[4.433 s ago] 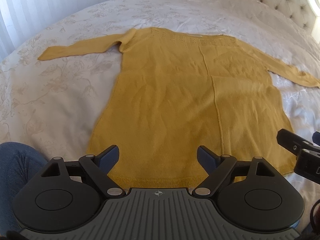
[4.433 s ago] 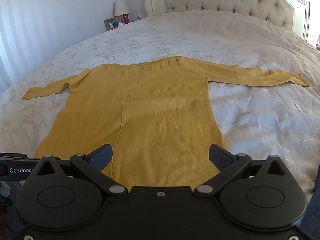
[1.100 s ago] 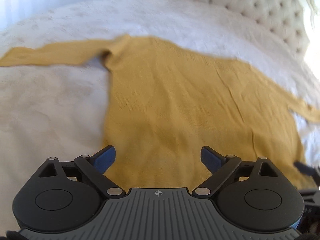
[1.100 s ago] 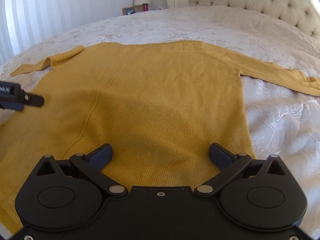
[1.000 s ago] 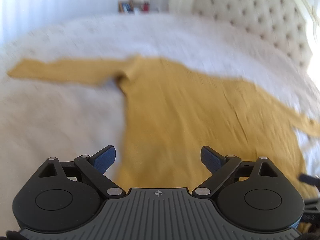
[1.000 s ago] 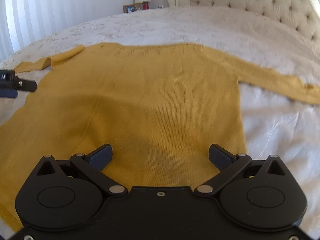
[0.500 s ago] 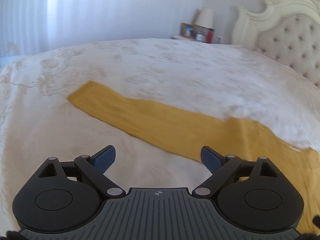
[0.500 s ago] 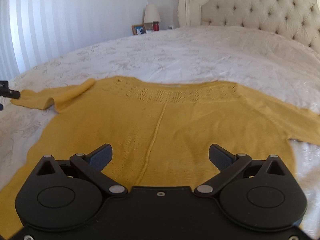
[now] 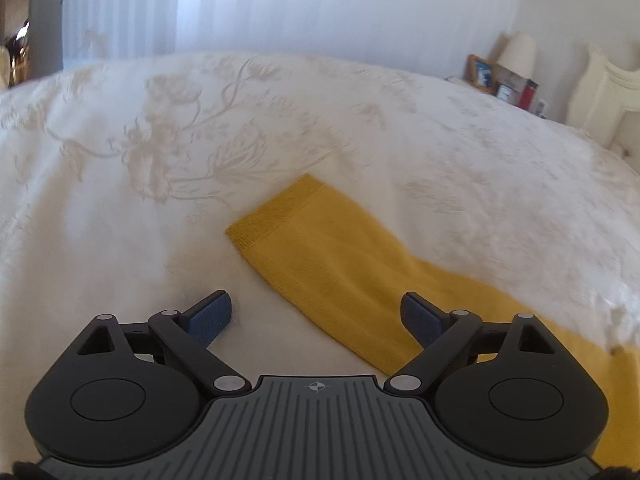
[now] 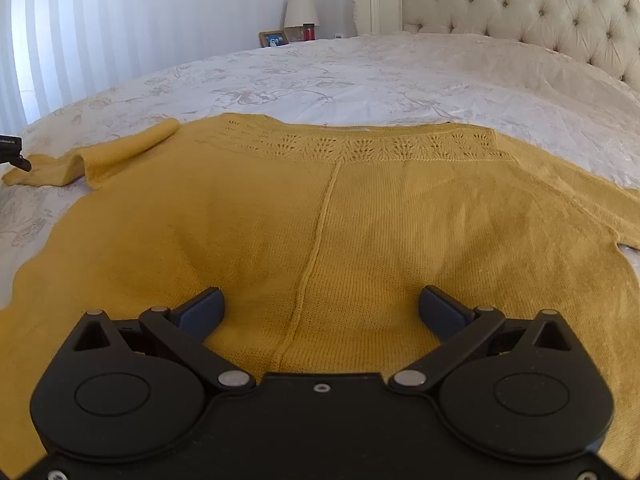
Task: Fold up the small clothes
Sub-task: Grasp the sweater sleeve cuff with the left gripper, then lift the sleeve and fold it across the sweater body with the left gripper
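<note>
A mustard yellow knit sweater (image 10: 320, 216) lies flat on the white bedspread (image 10: 360, 76), its neckline toward the headboard. In the left wrist view only its left sleeve (image 9: 340, 264) shows, the ribbed cuff (image 9: 276, 216) at its far end. My left gripper (image 9: 316, 314) is open just above the sleeve, a little short of the cuff; one blue pad is over the bedspread, the other over the sleeve. My right gripper (image 10: 320, 308) is open low over the middle of the sweater's body, along its centre seam. A bit of the left gripper (image 10: 12, 152) shows at the far left by the sleeve's end.
A tufted cream headboard (image 10: 520, 4) stands at the far end of the bed. A nightstand with a lamp (image 10: 301, 10), a picture frame (image 10: 273, 38) and a red cup (image 10: 309, 32) is beside it. White vertical blinds (image 10: 80, 32) cover the wall on the left.
My left gripper swung left from the sweater's body along the sleeve to its cuff end. My right gripper moved forward up the body toward the neckline. Both stayed open.
</note>
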